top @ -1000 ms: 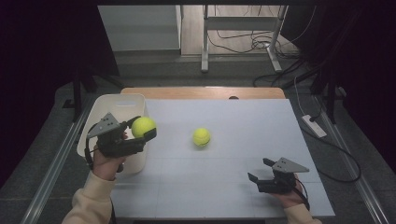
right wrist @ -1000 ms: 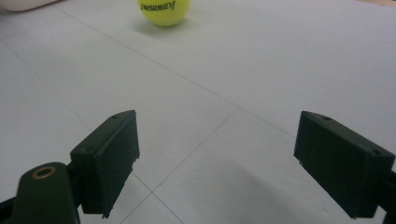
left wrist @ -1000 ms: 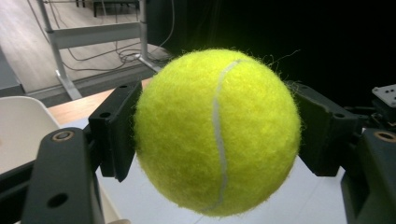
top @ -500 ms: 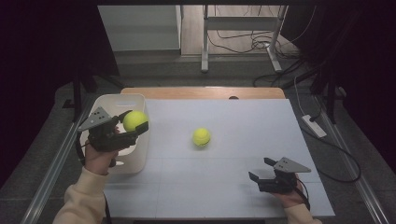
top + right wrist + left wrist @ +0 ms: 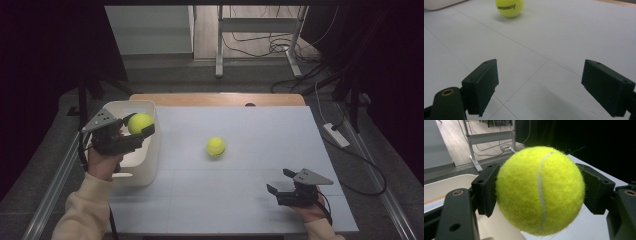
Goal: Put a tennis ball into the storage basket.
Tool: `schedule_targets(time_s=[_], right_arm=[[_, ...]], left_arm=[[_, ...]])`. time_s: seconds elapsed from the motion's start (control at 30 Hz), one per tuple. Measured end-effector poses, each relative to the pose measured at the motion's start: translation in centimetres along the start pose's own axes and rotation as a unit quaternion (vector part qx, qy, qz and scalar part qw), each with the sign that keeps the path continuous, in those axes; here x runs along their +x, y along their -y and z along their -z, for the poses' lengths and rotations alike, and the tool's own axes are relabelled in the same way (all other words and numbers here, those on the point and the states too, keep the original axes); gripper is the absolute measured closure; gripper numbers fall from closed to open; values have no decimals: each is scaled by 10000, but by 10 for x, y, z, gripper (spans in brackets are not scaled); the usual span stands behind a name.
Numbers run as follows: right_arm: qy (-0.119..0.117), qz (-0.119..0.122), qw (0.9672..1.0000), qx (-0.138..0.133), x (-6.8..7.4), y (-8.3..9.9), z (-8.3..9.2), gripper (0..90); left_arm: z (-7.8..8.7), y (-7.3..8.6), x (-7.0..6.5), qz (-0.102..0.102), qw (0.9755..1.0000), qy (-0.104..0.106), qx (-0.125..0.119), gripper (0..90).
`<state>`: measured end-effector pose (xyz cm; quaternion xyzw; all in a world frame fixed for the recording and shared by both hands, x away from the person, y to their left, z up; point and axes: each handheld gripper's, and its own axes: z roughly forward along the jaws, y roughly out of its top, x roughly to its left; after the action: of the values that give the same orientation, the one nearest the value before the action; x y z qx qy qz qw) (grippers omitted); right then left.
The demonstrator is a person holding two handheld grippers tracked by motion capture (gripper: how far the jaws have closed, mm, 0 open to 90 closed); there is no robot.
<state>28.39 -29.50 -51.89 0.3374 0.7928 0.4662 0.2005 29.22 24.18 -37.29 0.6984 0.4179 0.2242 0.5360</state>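
Your held fuzzy yellow-green tennis ball (image 5: 540, 191) hides most of the white plastic bin (image 5: 441, 186) behind it; the second yellow-green ball (image 5: 509, 7) is cut off at the top edge.

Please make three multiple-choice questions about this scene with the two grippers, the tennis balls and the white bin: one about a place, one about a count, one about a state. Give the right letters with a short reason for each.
1. Where is the ball that the left gripper holds?
A. Above the white bin
B. On the floor
C. Beside the right gripper

2. How many tennis balls are there?
A. One
B. Two
C. Four

3. How do the jaws of the right gripper stand?
A. Shut on a ball
B. Shut on a cable
C. Open, with nothing between them

Answers:
1. A: the left gripper holds the held ball over the rim of the white bin.
2. B: one ball is in the grip, and the loose ball lies on the table.
3. C: the right gripper shows only bare table between its jaws.
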Motion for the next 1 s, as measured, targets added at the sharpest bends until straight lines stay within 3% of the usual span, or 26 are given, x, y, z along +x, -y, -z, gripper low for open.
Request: schedule_targets(time_s=[0.4, 1.0], right_arm=[[6, 6, 10000, 46, 1, 0, -1, 141], [1, 47, 9999, 93, 1, 1, -2, 142]], left_arm=[[-2, -2, 14, 43, 9997, -233, 3, 261], [-9, -3, 41, 227, 9973, -658, 234, 261]])
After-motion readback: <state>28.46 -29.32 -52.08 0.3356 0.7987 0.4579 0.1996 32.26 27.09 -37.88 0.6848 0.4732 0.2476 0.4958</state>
